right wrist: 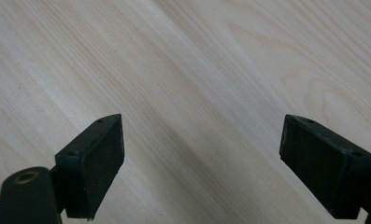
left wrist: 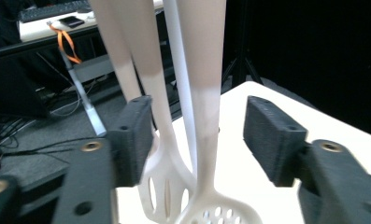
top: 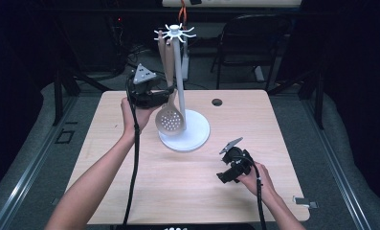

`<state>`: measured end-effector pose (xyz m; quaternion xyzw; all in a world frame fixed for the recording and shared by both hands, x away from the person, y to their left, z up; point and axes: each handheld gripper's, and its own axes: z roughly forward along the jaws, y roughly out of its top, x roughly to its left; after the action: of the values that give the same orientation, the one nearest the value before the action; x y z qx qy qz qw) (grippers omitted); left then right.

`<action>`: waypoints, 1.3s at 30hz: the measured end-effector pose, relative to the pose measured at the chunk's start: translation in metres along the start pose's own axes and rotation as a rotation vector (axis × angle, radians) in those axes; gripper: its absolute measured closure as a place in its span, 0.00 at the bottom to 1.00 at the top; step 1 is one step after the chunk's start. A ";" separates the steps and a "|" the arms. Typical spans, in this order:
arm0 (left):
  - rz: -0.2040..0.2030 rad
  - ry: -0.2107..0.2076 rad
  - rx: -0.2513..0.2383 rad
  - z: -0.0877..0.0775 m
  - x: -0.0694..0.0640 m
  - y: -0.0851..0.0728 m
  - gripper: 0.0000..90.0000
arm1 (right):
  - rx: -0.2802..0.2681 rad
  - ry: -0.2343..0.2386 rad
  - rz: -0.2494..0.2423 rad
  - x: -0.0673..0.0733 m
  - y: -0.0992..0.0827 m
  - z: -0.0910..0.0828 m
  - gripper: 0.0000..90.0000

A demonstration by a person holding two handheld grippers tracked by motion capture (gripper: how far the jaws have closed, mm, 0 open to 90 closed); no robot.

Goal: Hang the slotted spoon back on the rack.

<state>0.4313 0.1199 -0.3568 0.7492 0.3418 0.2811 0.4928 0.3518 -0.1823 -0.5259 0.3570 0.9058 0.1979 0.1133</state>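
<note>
Since the skimmer already hangs on the rack beside a slotted turner, hanging looks done. Left tongs straddle its handle, pads clear. Right tongs gape empty over the counter.

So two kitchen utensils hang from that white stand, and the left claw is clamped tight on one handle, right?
Not quite. Two utensils do hang from the white stand, but the left claw is not clamped: the left gripper view shows its jaws open, with a gap beside the slotted spoon handle between them. The spatula hangs beside it.
</note>
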 end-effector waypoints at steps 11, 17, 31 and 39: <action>0.014 0.036 0.053 -0.020 0.005 -0.026 0.22 | 0.007 -0.005 0.000 0.001 0.001 0.000 0.15; -0.003 0.051 0.095 -0.031 0.013 -0.050 0.19 | 0.012 -0.011 -0.003 0.001 0.001 0.000 0.15; -0.106 0.078 0.206 -0.056 0.036 -0.121 0.16 | 0.019 -0.018 -0.006 0.002 0.000 0.002 0.15; -0.169 0.068 0.301 -0.055 0.033 -0.169 0.16 | 0.017 -0.019 -0.009 0.002 -0.001 0.003 0.15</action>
<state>0.3700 0.2233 -0.4916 0.7734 0.4580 0.2094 0.3850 0.3507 -0.1813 -0.5293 0.3559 0.9079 0.1866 0.1196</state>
